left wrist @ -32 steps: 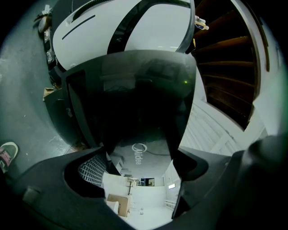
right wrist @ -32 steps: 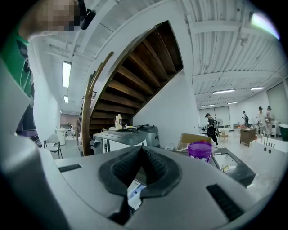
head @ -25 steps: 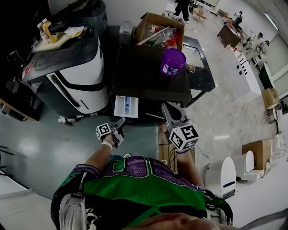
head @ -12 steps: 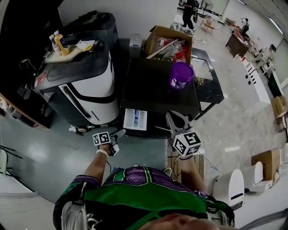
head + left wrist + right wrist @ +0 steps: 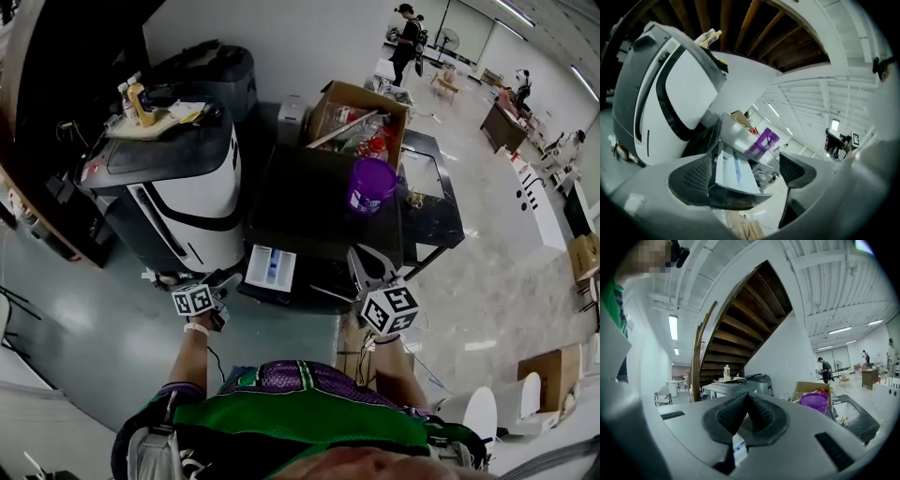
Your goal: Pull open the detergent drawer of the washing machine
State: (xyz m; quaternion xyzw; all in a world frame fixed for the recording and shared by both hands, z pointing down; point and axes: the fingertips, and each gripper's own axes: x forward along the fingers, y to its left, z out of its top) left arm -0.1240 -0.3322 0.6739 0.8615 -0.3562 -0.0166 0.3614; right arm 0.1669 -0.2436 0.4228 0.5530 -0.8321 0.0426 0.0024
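Far left of the washing machine [image 5: 319, 202] we note a tall white appliance [image 5: 187, 187] standing flush beside it, with bottles [image 5: 139, 97] on its lid. It plays no part in the job.

The left gripper [image 5: 749, 174] comes next, low and just left of the washing machine's front. Its jaws stand apart with nothing between the pads. Its own view looks past them at the drawer beyond, so we read it as free and not in contact. It sits low, level with the drawer front, which suits a pull straight out along the drawer's run.

The detergent drawer [image 5: 270, 267] juts from the upper left corner of the washing machine's front. It is slid well out, and its white tray with a blue insert is open to view from above. We judge the pull to be done, or very nearly. We cannot tell whether any travel is left.

A purple bucket [image 5: 372, 183] stands on the washing machine's dark top, toward its right edge, and a cardboard box [image 5: 356, 112] of oddments sits behind the washing machine. Both are well clear of the drawer's path.

The right gripper [image 5: 746, 397] is at the right of the washing machine's front. Its jaws are pressed together, pad to pad, on nothing. We take it for parked, held aside so that it does not crowd the drawer.
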